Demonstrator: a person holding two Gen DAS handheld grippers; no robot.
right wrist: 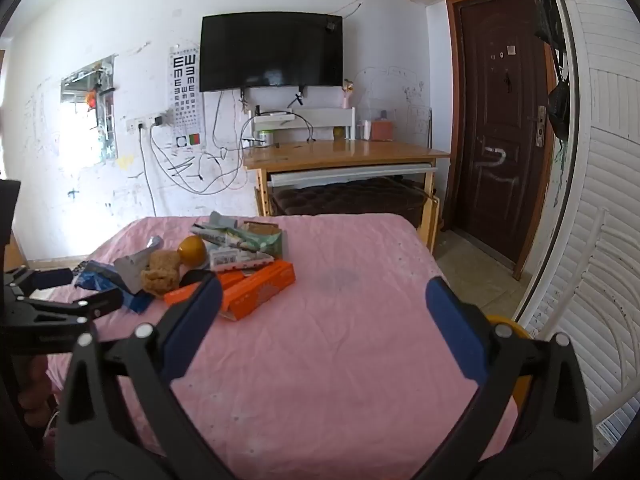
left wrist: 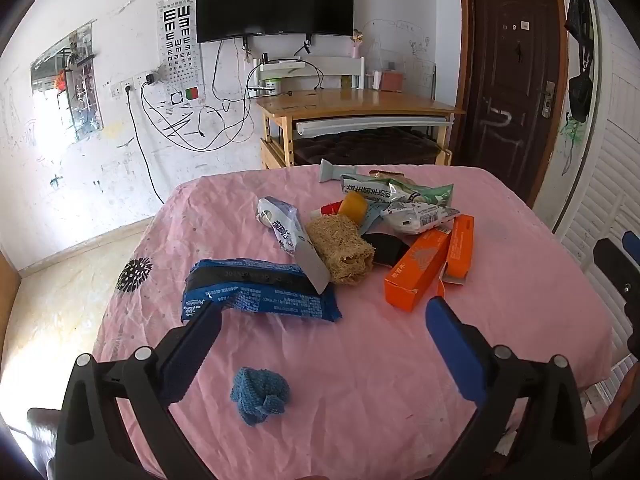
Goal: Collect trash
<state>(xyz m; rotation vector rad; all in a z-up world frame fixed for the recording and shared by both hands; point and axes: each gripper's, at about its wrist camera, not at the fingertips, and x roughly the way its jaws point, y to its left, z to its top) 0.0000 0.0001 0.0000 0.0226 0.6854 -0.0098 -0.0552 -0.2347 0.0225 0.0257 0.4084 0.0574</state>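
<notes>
Left gripper (left wrist: 324, 312) is hanging over the near part of the pink tablecloth (left wrist: 520, 300), fingers spread wide apart, nothing between them. Right gripper (right wrist: 324, 292) is hovering over a bare stretch of the same cloth, fingers also wide apart and empty.

Trash is sitting in 1 loose pile toward the far-middle of the table. In the left wrist view: blue wrapper (left wrist: 260, 288) is lying nearest, just beyond the left finger's tip. A grey scraper-like piece (left wrist: 314, 264) is overlapping its right end. A tan loofah chunk (left wrist: 340, 248) is lying just beside that, touching the grey piece. 2 orange boxes (left wrist: 416, 268) are lying to the right, side by side, open ends facing the camera. A black item (left wrist: 386, 248) is wedged between the loofah and the boxes, mostly hidden. A white packet (left wrist: 280, 220) is sitting behind the grey piece. A yellow round thing (left wrist: 353, 206), a white-and-green bag (left wrist: 404, 194) and a barcode packet (left wrist: 420, 216) are crowding the back of the pile.

A blue knitted cloth (left wrist: 260, 396) is lying alone near the front edge, between the left gripper's fingers in the picture, well apart from the pile.

Around: a wall TV (left wrist: 276, 0), an eye chart (left wrist: 178, 36), a wooden desk (left wrist: 352, 108), a dark door (left wrist: 516, 76). In the right wrist view a yellow object (right wrist: 516, 332) is peeking out behind the right finger at the table edge; cannot tell what it is.
</notes>
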